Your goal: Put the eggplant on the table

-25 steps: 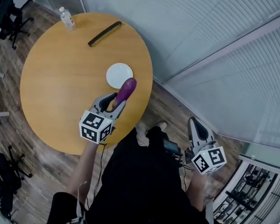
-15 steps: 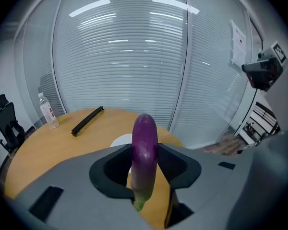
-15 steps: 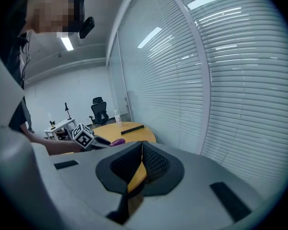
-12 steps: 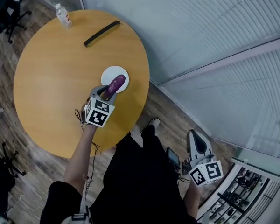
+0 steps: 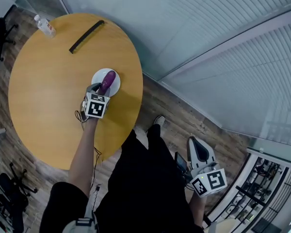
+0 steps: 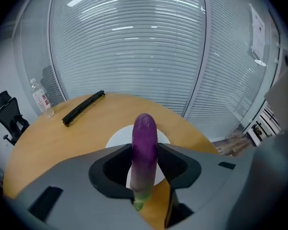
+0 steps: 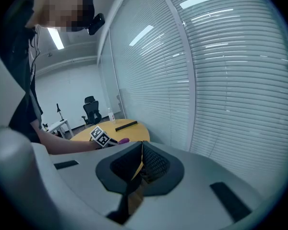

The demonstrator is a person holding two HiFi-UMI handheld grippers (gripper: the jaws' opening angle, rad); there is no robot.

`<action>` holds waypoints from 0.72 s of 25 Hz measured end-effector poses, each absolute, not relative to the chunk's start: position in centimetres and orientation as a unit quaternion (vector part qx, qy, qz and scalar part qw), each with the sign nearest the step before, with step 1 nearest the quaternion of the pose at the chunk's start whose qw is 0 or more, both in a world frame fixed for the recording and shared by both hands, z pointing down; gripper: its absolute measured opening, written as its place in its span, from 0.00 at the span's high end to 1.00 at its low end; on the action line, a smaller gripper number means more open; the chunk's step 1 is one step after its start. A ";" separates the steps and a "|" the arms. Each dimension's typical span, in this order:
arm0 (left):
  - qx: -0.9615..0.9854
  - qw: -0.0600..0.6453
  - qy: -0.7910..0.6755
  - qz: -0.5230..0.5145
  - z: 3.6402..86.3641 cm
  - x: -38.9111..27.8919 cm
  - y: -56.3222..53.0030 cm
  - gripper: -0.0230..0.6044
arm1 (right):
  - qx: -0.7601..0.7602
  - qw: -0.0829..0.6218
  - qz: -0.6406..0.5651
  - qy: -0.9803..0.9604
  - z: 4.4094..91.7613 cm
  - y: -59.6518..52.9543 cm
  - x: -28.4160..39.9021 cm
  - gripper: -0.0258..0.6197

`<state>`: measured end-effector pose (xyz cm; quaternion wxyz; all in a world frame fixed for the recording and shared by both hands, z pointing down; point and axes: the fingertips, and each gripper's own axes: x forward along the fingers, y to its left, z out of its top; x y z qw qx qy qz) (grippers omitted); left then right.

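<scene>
I note the eggplant [image 6: 144,147]: slim, purple, fading to pale green at the stem end. It is clamped in the jaws of the left gripper [image 5: 100,89], tip over the white plate [image 5: 98,76] on the round table [image 5: 48,91], upper left of head view.

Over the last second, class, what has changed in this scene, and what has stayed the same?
The left gripper carried the eggplant farther out over the table, from the white plate's near rim to above its middle, still shut on it. The right gripper stayed low at the person's side, shut and empty. The bottle and black strip did not move.
</scene>
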<state>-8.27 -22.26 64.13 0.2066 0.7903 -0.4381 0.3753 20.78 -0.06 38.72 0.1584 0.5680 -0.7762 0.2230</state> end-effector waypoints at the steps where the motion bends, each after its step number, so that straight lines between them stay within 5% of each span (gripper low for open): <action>1: 0.787 0.209 -0.441 0.378 64.4 -8.3 -22.5 0.68 | 0.572 0.158 0.224 -0.773 38.7 0.1 21.2 0.93; 18: 0.776 0.234 -0.453 0.370 66.4 -8.1 -23.7 0.68 | 0.592 0.156 0.219 -0.760 38.3 0.3 23.4 0.93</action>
